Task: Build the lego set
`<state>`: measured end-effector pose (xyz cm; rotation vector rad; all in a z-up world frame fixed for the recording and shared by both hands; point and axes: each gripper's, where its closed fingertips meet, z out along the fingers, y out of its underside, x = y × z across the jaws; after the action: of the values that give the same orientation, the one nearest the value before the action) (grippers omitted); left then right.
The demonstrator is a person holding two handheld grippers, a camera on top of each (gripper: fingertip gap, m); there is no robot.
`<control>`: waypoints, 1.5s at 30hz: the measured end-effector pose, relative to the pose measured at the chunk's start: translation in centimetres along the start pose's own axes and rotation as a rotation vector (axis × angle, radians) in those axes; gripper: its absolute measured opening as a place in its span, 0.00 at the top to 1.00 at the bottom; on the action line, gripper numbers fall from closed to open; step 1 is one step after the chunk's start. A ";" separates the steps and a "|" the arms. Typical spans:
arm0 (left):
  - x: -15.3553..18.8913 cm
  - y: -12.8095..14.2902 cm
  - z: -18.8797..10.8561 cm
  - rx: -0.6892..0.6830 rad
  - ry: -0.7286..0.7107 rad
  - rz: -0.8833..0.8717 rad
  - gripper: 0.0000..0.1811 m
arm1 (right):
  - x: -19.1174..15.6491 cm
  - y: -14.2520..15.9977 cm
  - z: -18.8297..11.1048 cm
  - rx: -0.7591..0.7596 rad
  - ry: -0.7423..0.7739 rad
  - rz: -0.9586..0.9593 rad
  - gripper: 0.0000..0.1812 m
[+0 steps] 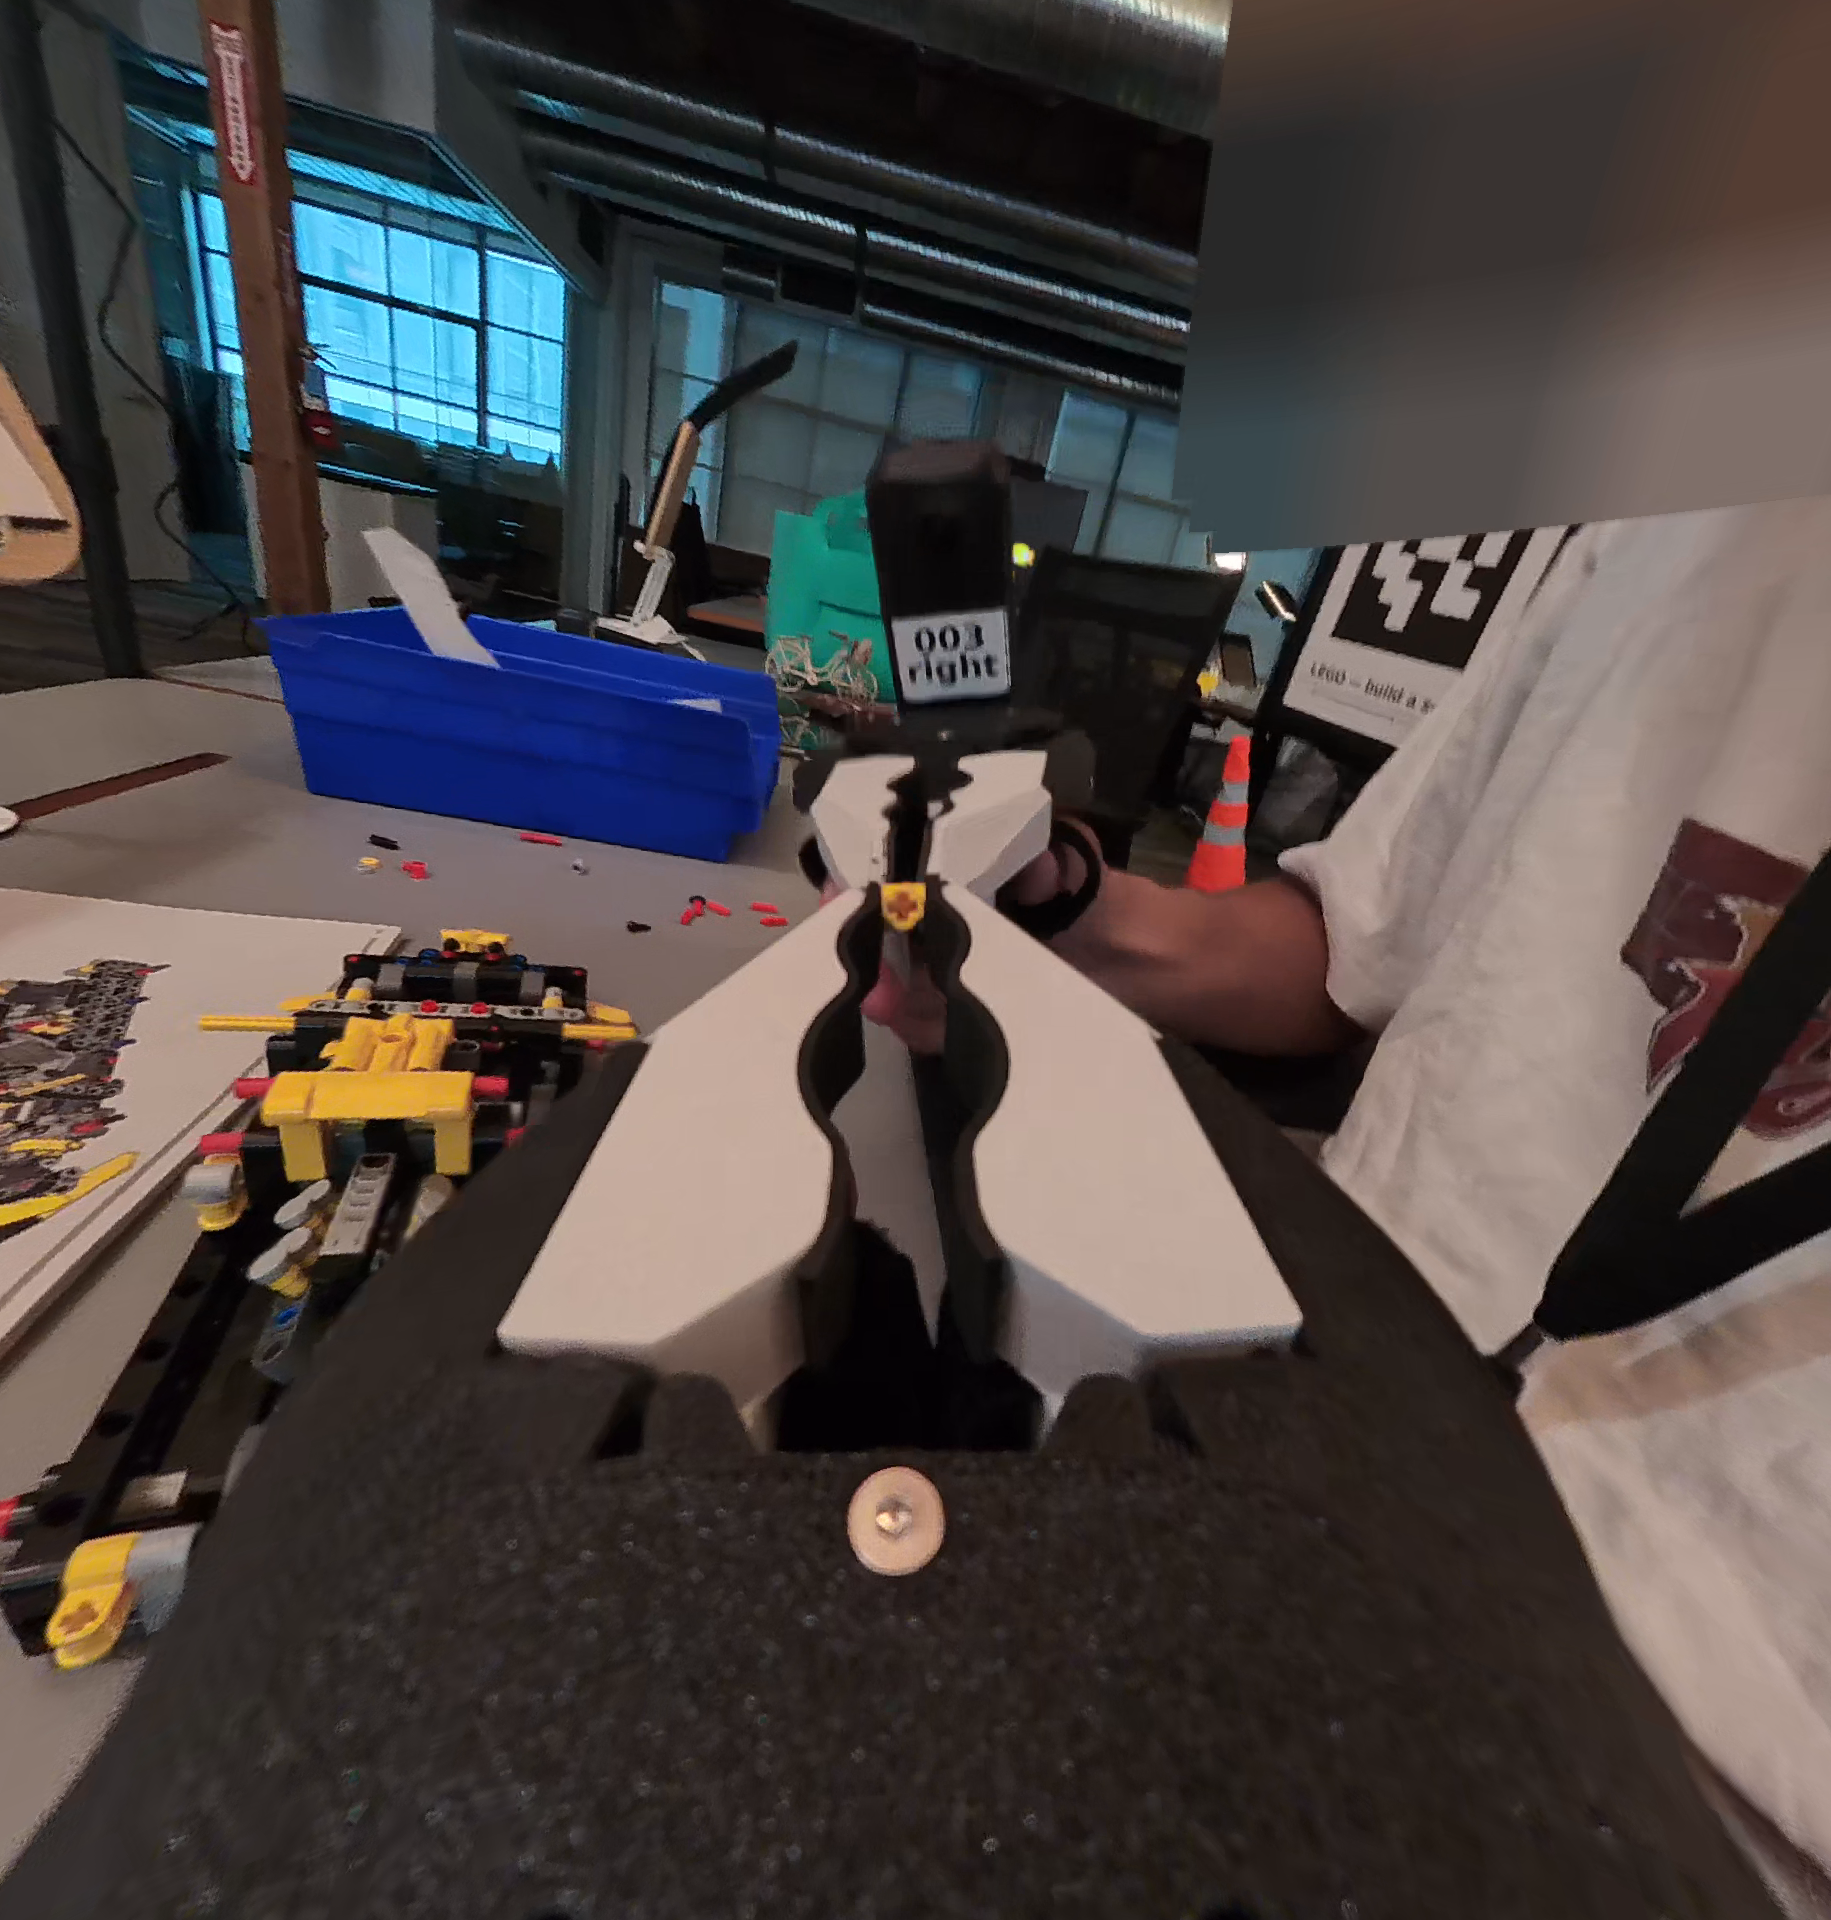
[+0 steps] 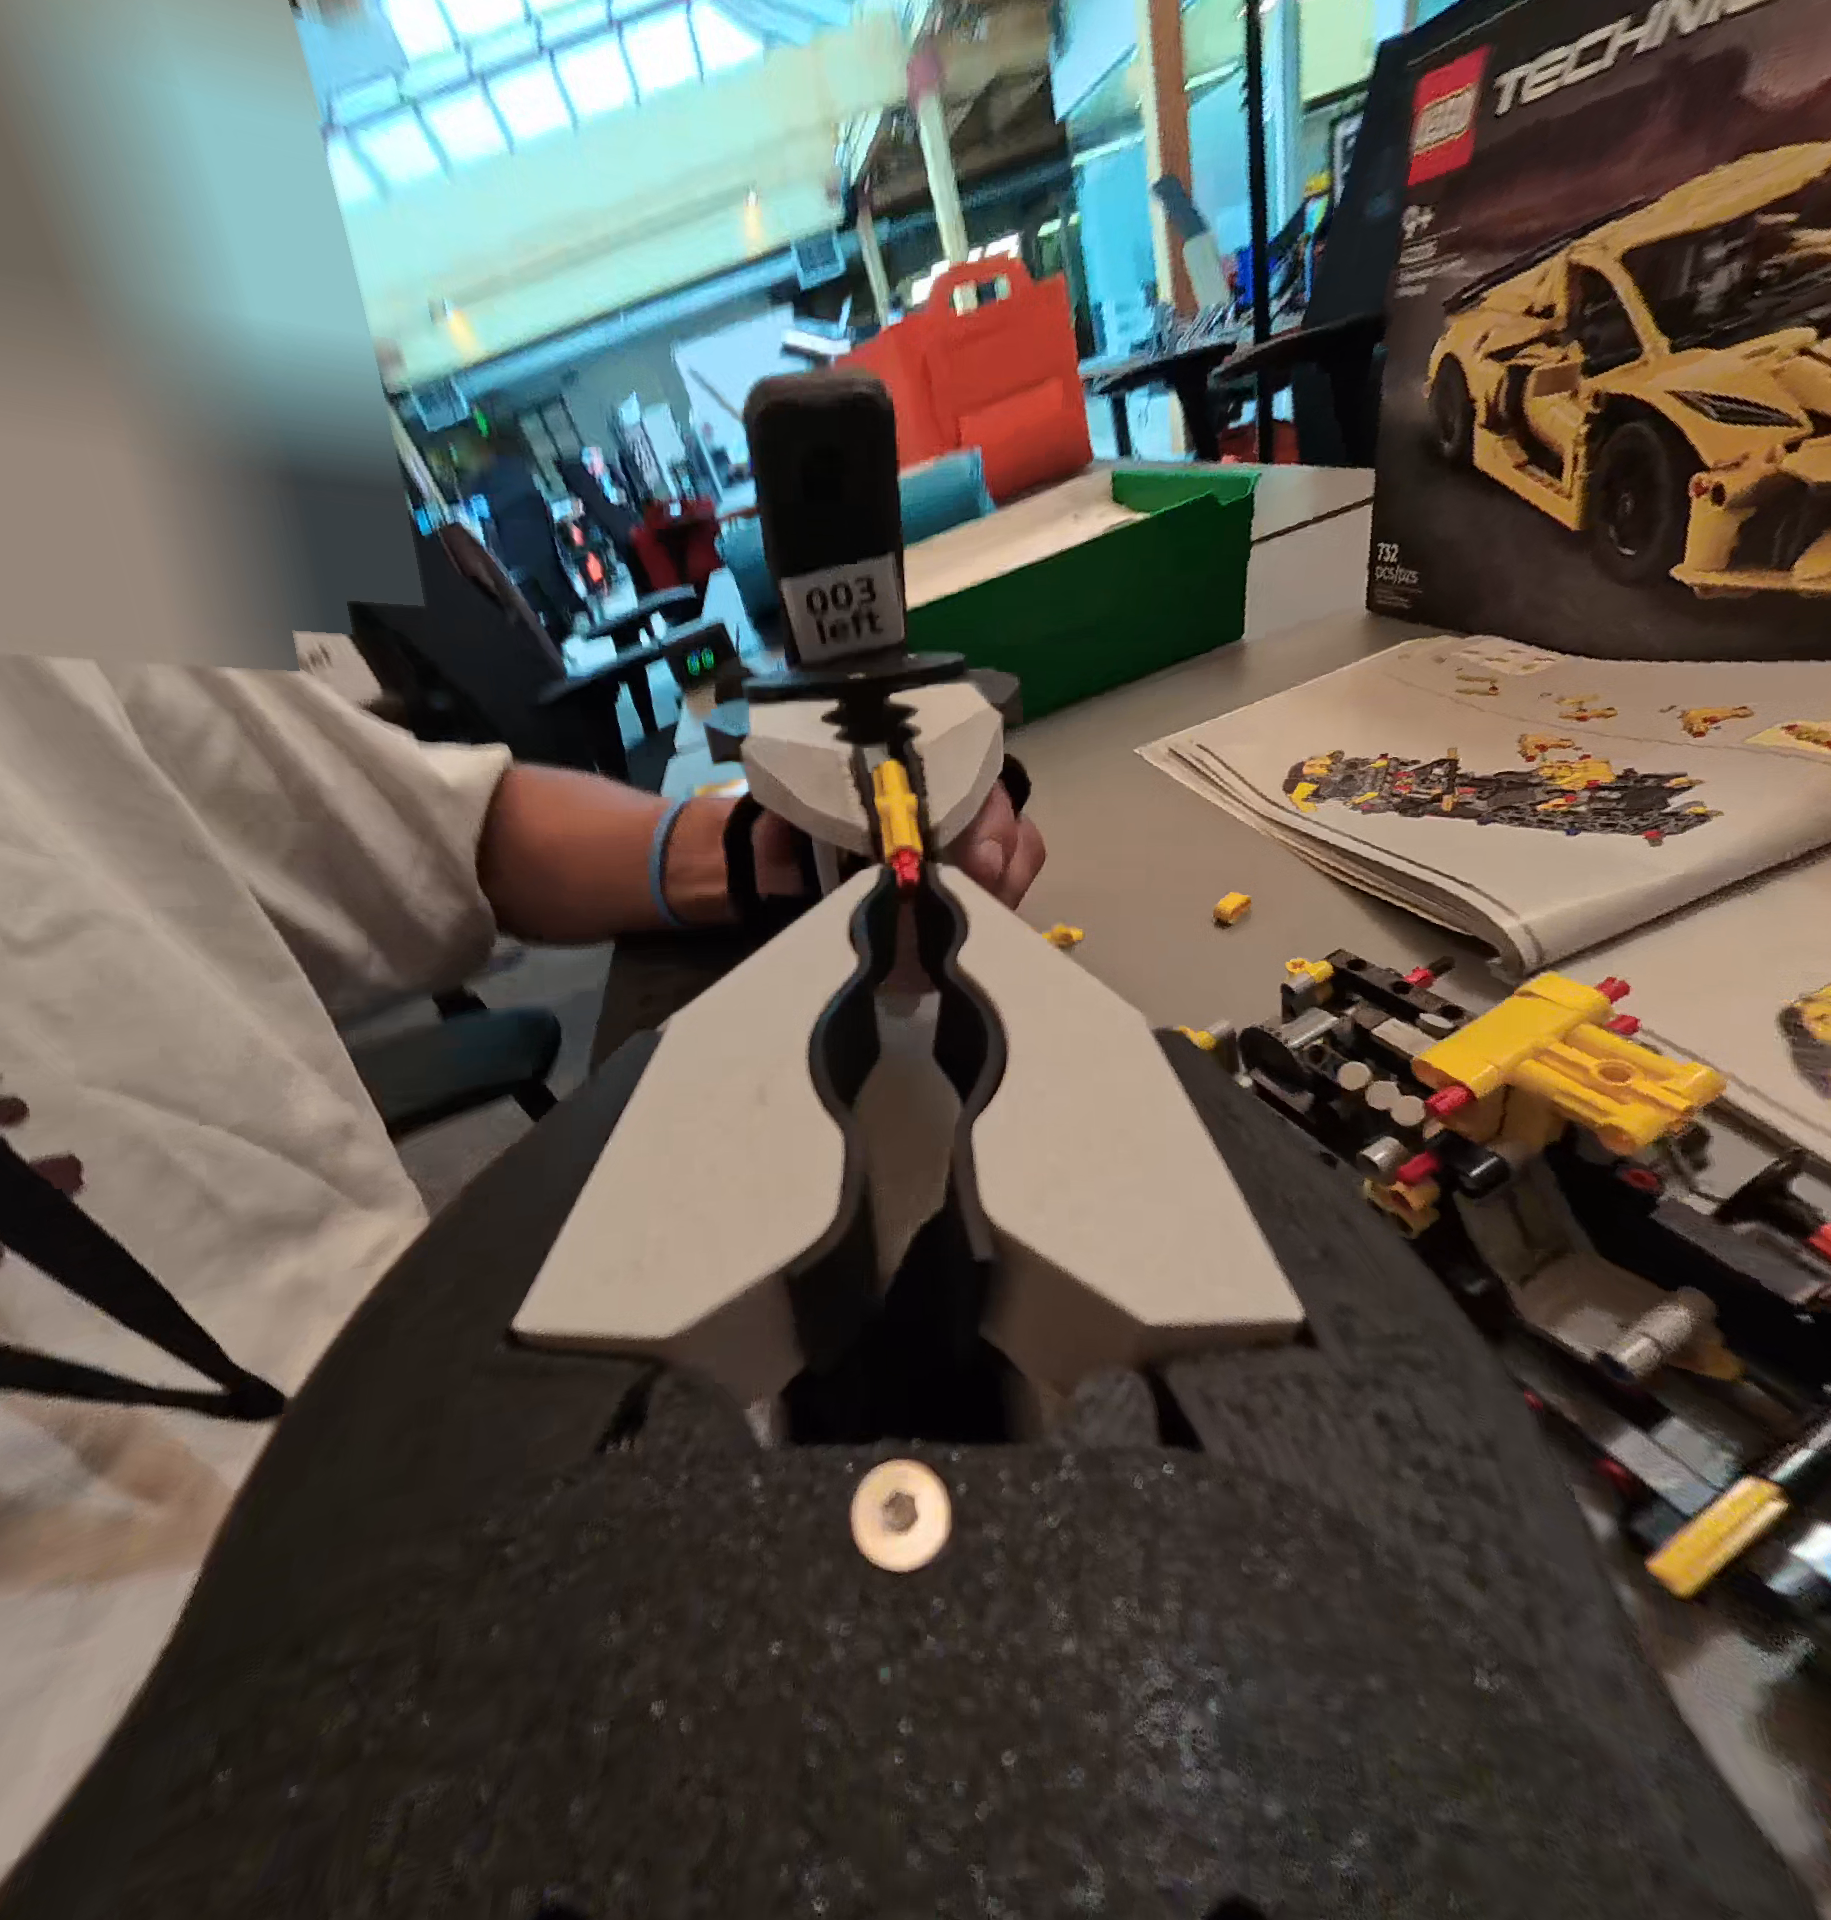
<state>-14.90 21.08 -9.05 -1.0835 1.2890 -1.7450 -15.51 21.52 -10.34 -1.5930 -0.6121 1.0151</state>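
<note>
My left gripper (image 1: 903, 920) is shut on a small yellow connector (image 1: 903, 904) at its fingertips, held in the air above the table. My right gripper (image 2: 903, 885) faces it tip to tip and is shut on a red pin (image 2: 906, 868), which touches the end of the yellow connector (image 2: 893, 810). The right gripper also shows in the left wrist view (image 1: 926, 831), and the left gripper shows in the right wrist view (image 2: 890, 805). The part-built black and yellow chassis (image 1: 391, 1091) lies on the table below, also seen in the right wrist view (image 2: 1513, 1101).
An open instruction booklet (image 2: 1513, 810) lies by the chassis, with the set's box (image 2: 1638, 343) behind. A blue bin (image 1: 537, 727) and a green bin (image 2: 1098, 592) stand farther back. Loose red pins (image 1: 724, 912) and yellow bits (image 2: 1231, 907) dot the grey table. A person in a white shirt (image 1: 1576, 935) sits close. Only a small space, under 4 cm, lies between the two pairs of fingers.
</note>
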 end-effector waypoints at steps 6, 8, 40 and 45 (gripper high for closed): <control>0.2 -0.2 0.7 0.002 -0.009 0.025 0.96 | -0.5 0.4 1.7 0.058 -0.025 0.111 0.98; -0.2 0.0 0.5 -0.035 -0.039 0.062 0.96 | -0.1 0.6 1.6 0.038 -0.011 0.115 0.98; 0.6 1.1 0.7 -0.181 -0.256 0.681 0.96 | -1.4 -0.1 -0.2 0.087 -0.566 0.836 0.97; 0.7 0.9 0.8 -0.167 -0.262 0.683 0.96 | -1.4 -0.1 -0.3 0.091 -0.606 0.893 0.96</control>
<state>-14.42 19.96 -9.70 -0.7905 1.4325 -0.9719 -16.00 20.26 -9.77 -1.4727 -0.2038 2.1993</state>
